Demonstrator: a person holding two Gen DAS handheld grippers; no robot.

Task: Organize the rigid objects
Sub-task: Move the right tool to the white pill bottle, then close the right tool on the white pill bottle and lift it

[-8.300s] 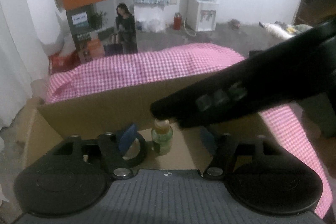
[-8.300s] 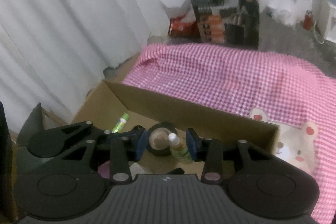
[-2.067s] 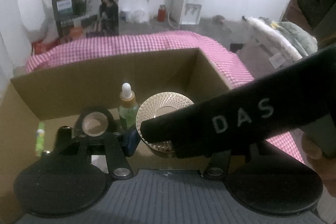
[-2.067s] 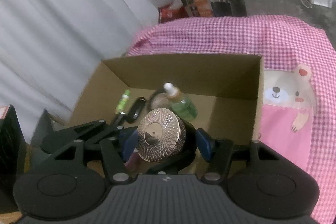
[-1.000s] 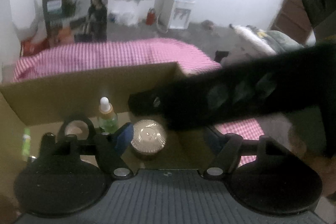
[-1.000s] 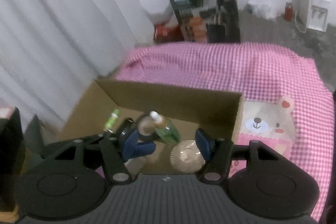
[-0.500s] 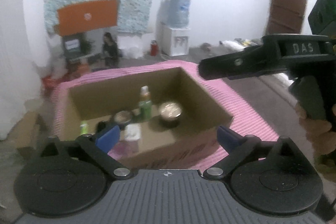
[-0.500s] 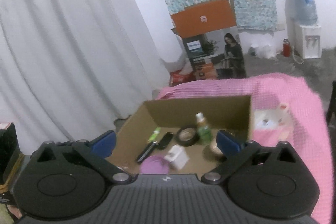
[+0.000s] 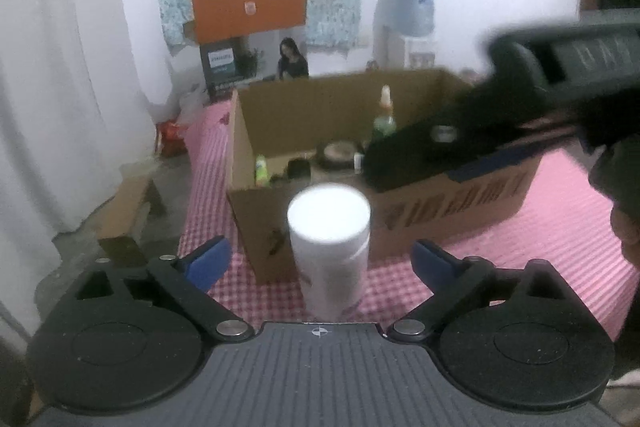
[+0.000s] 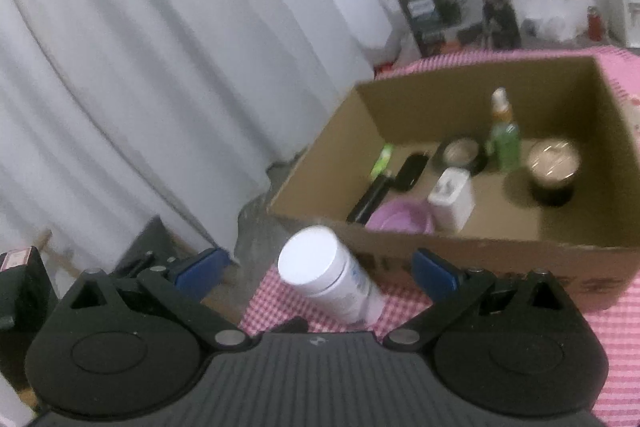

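A white bottle (image 9: 328,247) with a white cap stands on the pink checked cloth (image 9: 560,227), just in front of the cardboard box (image 9: 452,211). My left gripper (image 9: 320,262) straddles it; its jaws are closing, and the blue pads (image 9: 208,261) stay clear of the bottle. In the right wrist view the same bottle (image 10: 328,279) shows in the gap of my right gripper (image 10: 318,271), which is open and touches nothing. The right gripper (image 9: 520,107) hangs blurred over the box's right side. Inside the box (image 10: 500,247) stand a gold-lidded jar (image 10: 554,167) and a green dropper bottle (image 10: 504,143).
The box also holds a tape roll (image 10: 460,153), a white charger (image 10: 450,199), a purple dish (image 10: 400,217), a black case (image 10: 412,167) and a green tube (image 10: 382,155). White curtains (image 10: 160,67) hang at the left. A person's hand (image 9: 624,211) shows at the right edge.
Both grippers have drawn back from the box and opened wide. The gold-lidded jar stays in the box. The white bottle has come into view between the fingers.
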